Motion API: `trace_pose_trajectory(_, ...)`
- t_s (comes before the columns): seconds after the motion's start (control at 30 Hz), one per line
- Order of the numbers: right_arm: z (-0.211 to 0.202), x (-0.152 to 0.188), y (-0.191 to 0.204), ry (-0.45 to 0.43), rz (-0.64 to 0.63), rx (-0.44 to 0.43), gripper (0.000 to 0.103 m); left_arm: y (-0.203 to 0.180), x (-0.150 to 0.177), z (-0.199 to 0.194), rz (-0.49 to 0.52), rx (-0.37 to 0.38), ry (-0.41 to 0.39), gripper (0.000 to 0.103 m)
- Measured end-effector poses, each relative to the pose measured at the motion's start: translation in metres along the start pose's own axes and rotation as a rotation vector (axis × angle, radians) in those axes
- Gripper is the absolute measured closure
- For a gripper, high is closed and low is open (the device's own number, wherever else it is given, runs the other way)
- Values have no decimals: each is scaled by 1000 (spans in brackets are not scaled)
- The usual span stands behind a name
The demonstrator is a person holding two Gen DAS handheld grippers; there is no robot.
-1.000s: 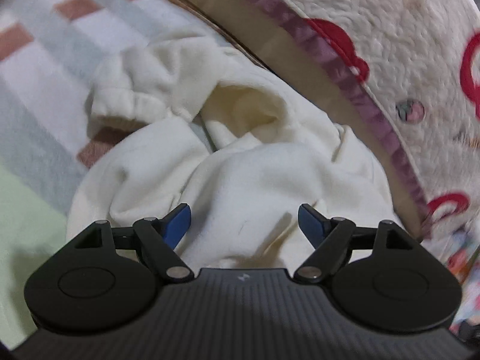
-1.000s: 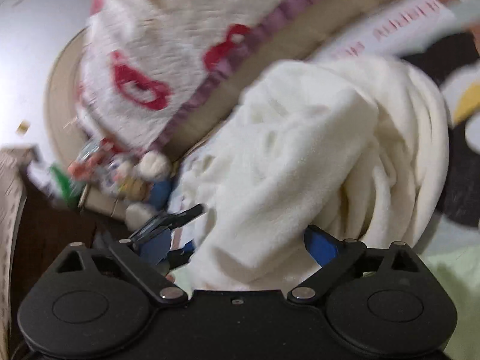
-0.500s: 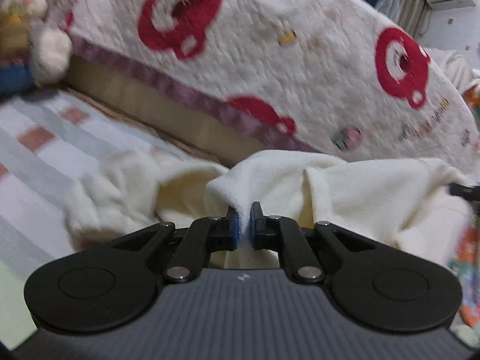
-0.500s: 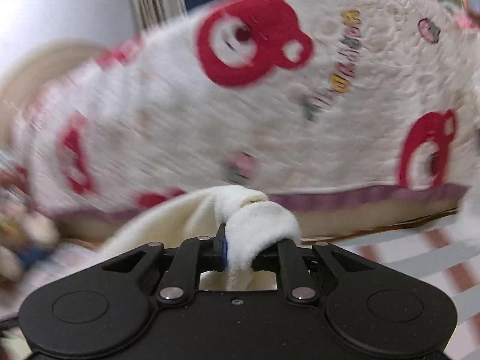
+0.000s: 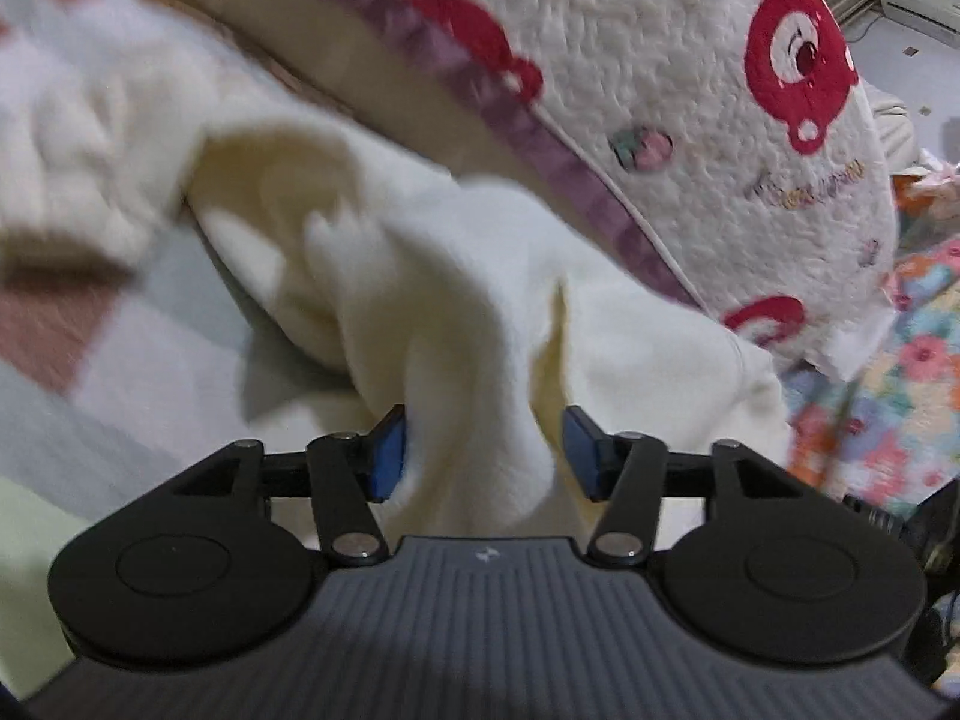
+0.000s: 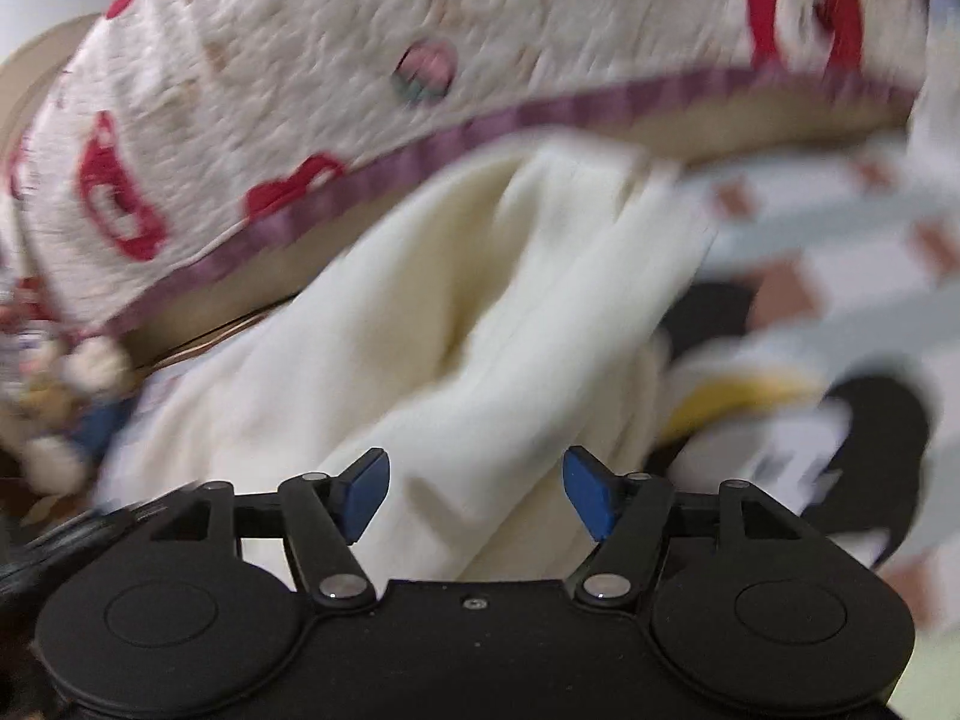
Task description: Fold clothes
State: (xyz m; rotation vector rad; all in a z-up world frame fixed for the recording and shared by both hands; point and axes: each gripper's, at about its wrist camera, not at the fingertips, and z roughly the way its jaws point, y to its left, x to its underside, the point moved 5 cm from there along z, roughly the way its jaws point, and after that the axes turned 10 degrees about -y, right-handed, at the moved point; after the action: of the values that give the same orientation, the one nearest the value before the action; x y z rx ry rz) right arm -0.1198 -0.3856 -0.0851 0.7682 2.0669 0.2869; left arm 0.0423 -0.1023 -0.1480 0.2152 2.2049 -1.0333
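Behind everything stands a quilted cover [image 5: 690, 90] with red cartoon prints and a purple border, and below it spreads the checked blanket [image 5: 90, 372] of the bed where you work. On this blanket, close under the purple border, lies the cream fleece garment [image 5: 456, 312], bunched and creased, not flat.

Half a second ago both of your tools were clenched on the fleece and held it up in front of the quilted cover. Now the left hand-held gripper [image 5: 483, 450] has its jaws spread wide, with a ridge of the fleece standing loose between the blue pads [image 5: 390, 456]. The right hand-held gripper [image 6: 477, 489] is also released, and the fabric only passes between its pads without being pinched. So you have let the garment go, and it rests on the bed again. For the task this looks to me like the end of one lift or shake; the fleece is not yet a neat folded shape, because thick rolls and a loose end [image 5: 66, 138] still show at the left.

By count: one cream garment, two grippers, one quilted cover, one checked blanket. A small plush toy [image 6: 66, 396] sits at the left edge of the right wrist view, too blurred to tell more.
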Motion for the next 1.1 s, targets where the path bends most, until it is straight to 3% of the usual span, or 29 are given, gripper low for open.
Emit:
trace_pose_trajectory(0.07,9,8,13,14,-68,12,31,-13,8,3,151,-78,-1,95)
trace_pose_trajectory(0.13,18,16,27,28,-137,24,31,-30,4,-5,312,-130,-91,95)
trace_pose_trajectory(0.23,31,28,47,48,-239,43,31,-27,-31,-42,253,-137,-344,95)
trace_pose_trajectory(0.3,40,36,60,62,-308,55,31,-5,-51,-58,158,-206,-444,94)
trace_pose_trajectory(0.4,54,47,79,83,-407,72,31,38,-49,-61,19,-302,-434,95)
trace_pose_trajectory(0.5,60,49,71,140,-252,25,32,53,-42,-54,-75,-294,-378,94)
trace_pose_trajectory(0.63,67,50,62,214,-44,-38,31,36,-41,-46,-5,-270,-381,94)
trace_pose_trajectory(0.73,73,50,55,269,113,-84,27,46,-39,-48,-116,-185,-358,94)
trace_pose_trajectory(0.8,77,49,51,304,214,-114,22,54,-38,-48,-164,-175,-347,94)
trace_pose_trajectory(0.87,90,54,64,336,133,-64,22,60,-40,-50,-179,-188,-349,94)
trace_pose_trajectory(0.9,94,56,72,337,24,-17,22,64,-39,-50,-204,-179,-348,94)
trace_pose_trajectory(0.97,103,59,89,336,-194,78,28,69,-39,-46,-245,-161,-341,94)
trace_pose_trajectory(1.0,101,56,92,302,-250,104,48,69,-37,-44,-245,-163,-333,94)
trace_pose_trajectory(1.03,94,53,92,263,-297,109,96,67,-37,-42,-228,-171,-329,94)
trace_pose_trajectory(1.1,76,42,88,189,-351,116,99,62,-36,-40,-195,-181,-323,94)
